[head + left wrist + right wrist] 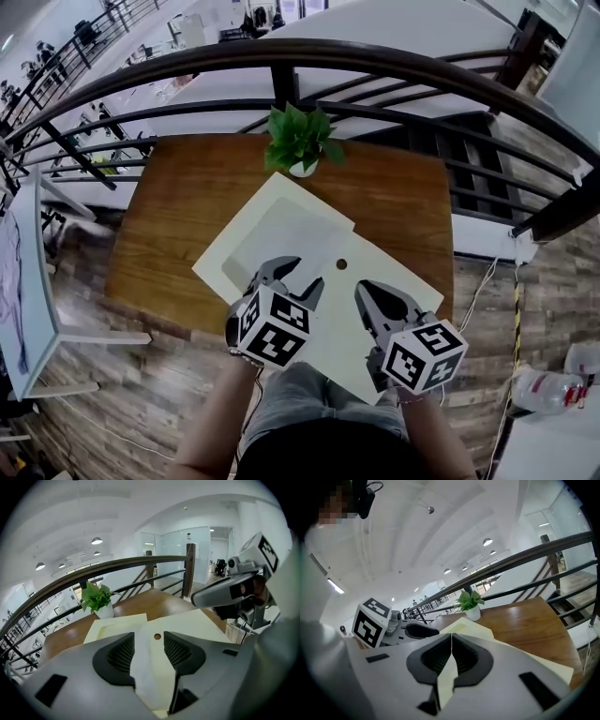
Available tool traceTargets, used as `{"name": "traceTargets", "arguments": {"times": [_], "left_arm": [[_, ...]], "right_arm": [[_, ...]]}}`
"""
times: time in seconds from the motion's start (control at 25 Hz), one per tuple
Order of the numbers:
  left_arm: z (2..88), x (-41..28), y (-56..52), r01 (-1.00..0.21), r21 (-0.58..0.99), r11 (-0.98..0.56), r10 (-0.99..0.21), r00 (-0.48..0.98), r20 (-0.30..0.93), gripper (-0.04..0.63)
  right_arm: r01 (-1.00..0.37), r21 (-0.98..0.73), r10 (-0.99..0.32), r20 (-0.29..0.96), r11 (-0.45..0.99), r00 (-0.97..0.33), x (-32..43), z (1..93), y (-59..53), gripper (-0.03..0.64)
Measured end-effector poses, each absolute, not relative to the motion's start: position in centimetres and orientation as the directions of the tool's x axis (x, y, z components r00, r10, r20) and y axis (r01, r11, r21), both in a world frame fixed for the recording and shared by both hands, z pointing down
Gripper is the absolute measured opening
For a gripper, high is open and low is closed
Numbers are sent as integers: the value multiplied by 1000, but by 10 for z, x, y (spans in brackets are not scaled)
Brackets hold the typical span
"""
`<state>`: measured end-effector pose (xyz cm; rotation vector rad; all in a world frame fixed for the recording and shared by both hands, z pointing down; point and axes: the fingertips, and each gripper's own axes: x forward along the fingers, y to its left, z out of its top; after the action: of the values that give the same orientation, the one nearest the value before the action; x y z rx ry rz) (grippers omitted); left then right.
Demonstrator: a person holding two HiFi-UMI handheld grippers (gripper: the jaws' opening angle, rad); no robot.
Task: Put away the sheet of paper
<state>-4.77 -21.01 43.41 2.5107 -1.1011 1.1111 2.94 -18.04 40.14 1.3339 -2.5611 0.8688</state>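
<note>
My right claw (451,641) clamping flat cream paper folder (394,272) flap, lifting it for filing. My left claw (148,639) gaping wide, thin white paper sheet (143,677) lying loose between, ungripped.

**Lighting and picture quality, all three views**

Bright, even indoor light is recorded throughout. Round ceiling lamps (97,541) are seen lit in the left gripper view, and the glazed walls behind them are blown out to white. In the right gripper view the ceiling is washed pale, and a soft sheen is noted on the wooden table (529,620). Shadows are weak and soft-edged.

Strong fisheye distortion is observed: the railing (281,56) is bent into an arc, and the corners of both gripper views are vignetted black.

The left gripper (147,639) and right gripper (451,641) are rendered soft close to the lens. The cream folder (446,677) edge pinched in the right jaws is blurred.
</note>
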Motion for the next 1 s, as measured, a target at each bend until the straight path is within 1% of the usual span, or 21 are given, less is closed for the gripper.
{"name": "traceTargets", "arguments": {"times": [0.2,0.36,0.48,0.6,0.68,0.8,1.0], "left_arm": [[410,-37,-194,-707,-25,-706,-574,553,604,193],[390,-35,-179,-706,28,-708,-591,614,523,166],[378,-40,-172,-715,55,-697,-615,636,465,123],[364,-46,-168,-736,98,-670,-656,648,388,53],[360,-48,-167,-742,130,-658,-671,655,348,35],[363,-51,-163,-745,166,-646,-671,658,341,29],[375,-61,-155,-749,214,-627,-655,656,376,25]], "right_arm": [[-770,-418,-711,327,481,-622,22,385,-174,28],[-764,-393,-710,307,512,-633,19,371,-166,28],[-758,-378,-708,294,531,-642,18,362,-162,28],[-749,-372,-702,282,548,-653,16,357,-160,26],[-744,-370,-694,284,557,-661,13,358,-160,28],[-734,-365,-676,297,573,-675,7,360,-158,27],[-717,-345,-653,300,605,-695,-1,358,-155,26]]}}
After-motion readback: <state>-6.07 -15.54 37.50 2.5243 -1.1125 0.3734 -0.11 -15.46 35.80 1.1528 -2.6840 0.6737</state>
